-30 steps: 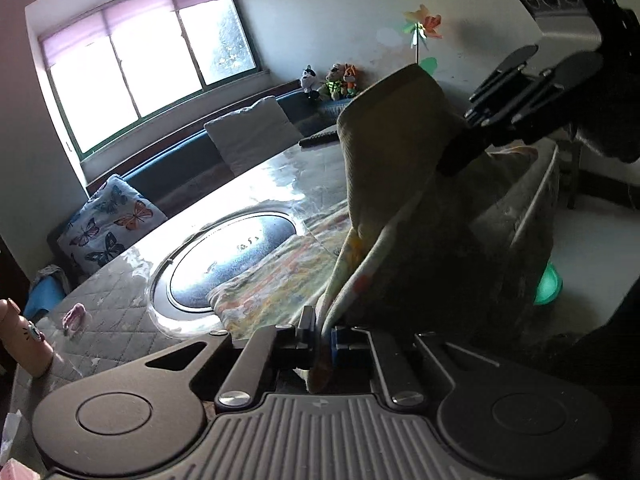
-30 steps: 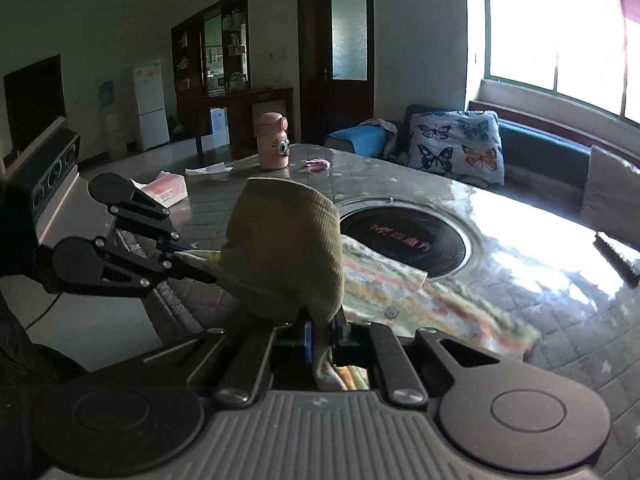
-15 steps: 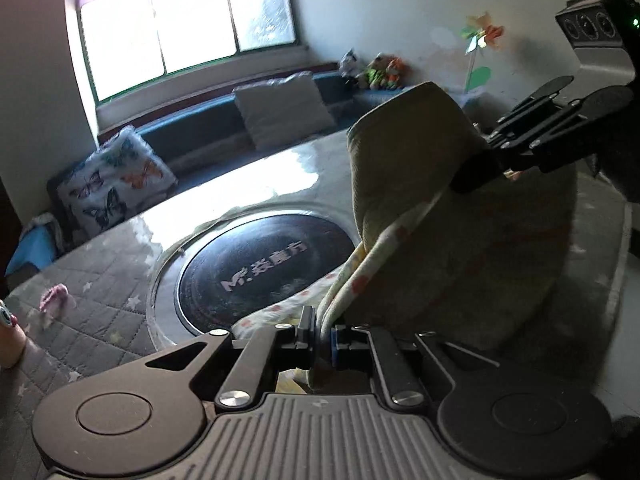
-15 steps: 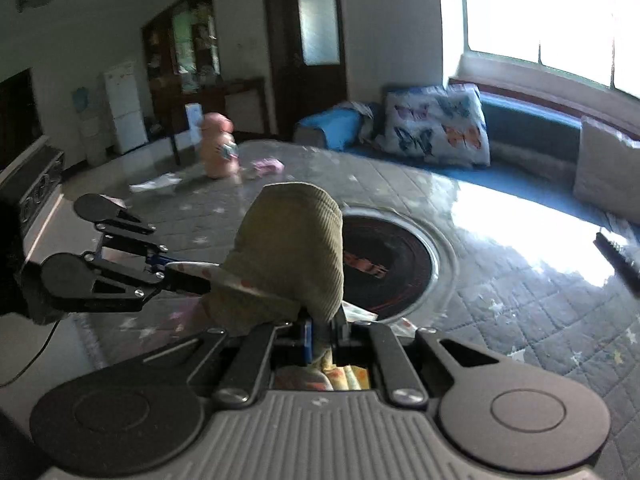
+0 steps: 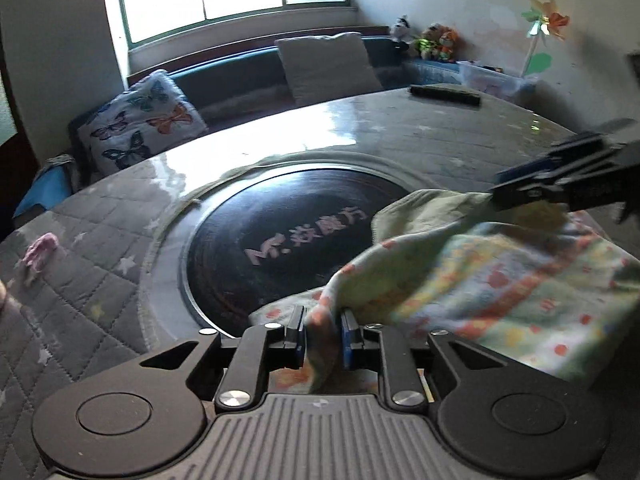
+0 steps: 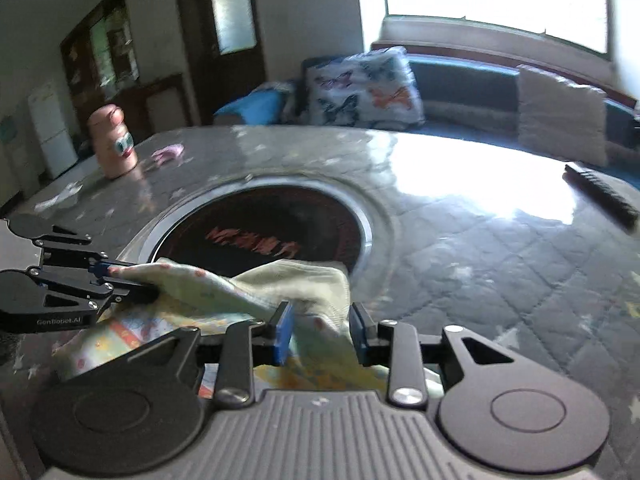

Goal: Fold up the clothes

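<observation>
A flowered garment (image 5: pixel 480 280) with an olive-green inner side lies folded over on the round quilted table (image 5: pixel 100 272), partly across the black centre disc (image 5: pixel 280 248). My left gripper (image 5: pixel 322 332) is shut on a bunched corner of it near the table's front edge. In the right wrist view the garment (image 6: pixel 288 280) lies slack between the spread fingers of my right gripper (image 6: pixel 320 332), which is open. The left gripper (image 6: pixel 120 280) shows at the left, clamped on the garment's tip. The right gripper (image 5: pixel 496 196) shows at the garment's far corner.
A pink bottle (image 6: pixel 114 144) and a small pink item (image 6: pixel 168 154) stand at the table's far left. A black bar (image 6: pixel 600 196) lies near the right rim. A bench with a butterfly cushion (image 5: pixel 140 124) and a pale cushion (image 5: pixel 324 64) runs under the window.
Both grippers have come down and forward, laying the raised garment over onto the table. The right gripper's fingers have spread apart; the left's gap has widened slightly around the cloth.
</observation>
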Demonstrator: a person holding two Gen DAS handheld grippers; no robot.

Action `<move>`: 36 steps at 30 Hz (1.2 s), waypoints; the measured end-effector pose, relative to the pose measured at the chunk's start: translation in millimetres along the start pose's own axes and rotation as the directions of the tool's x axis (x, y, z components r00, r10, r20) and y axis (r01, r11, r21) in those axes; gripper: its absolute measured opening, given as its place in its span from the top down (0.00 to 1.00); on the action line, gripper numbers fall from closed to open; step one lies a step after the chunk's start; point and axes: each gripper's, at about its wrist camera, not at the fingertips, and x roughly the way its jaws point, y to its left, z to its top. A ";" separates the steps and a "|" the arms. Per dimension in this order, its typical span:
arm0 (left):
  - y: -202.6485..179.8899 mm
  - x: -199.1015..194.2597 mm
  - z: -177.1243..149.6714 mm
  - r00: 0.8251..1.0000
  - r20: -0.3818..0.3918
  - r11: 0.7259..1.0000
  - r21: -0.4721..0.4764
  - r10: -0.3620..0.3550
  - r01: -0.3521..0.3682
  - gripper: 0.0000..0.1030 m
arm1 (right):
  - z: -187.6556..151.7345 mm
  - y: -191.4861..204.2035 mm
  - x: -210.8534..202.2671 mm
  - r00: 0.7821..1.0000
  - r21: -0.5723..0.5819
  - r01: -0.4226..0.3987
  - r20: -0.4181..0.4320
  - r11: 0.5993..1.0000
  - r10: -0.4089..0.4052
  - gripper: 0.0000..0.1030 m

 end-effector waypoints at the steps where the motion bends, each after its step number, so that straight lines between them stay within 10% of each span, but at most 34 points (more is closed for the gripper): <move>1: 2.3 1.0 0.0 1.000 -0.001 1.000 -0.008 0.005 -0.005 0.81 | -4.2 0.0 -6.3 1.000 0.002 0.017 0.015 1.000 -0.017 0.70; 13: 11.4 17.0 1.3 0.999 -0.013 0.998 -0.037 0.051 -0.052 0.78 | -58.9 -17.2 -24.0 0.997 0.093 0.083 -0.010 0.992 -0.083 0.75; 36: -44.4 45.4 42.2 0.997 -0.008 0.997 0.010 -0.079 0.079 0.76 | -19.1 -2.1 31.2 0.999 0.067 0.043 -0.032 0.997 -0.041 0.82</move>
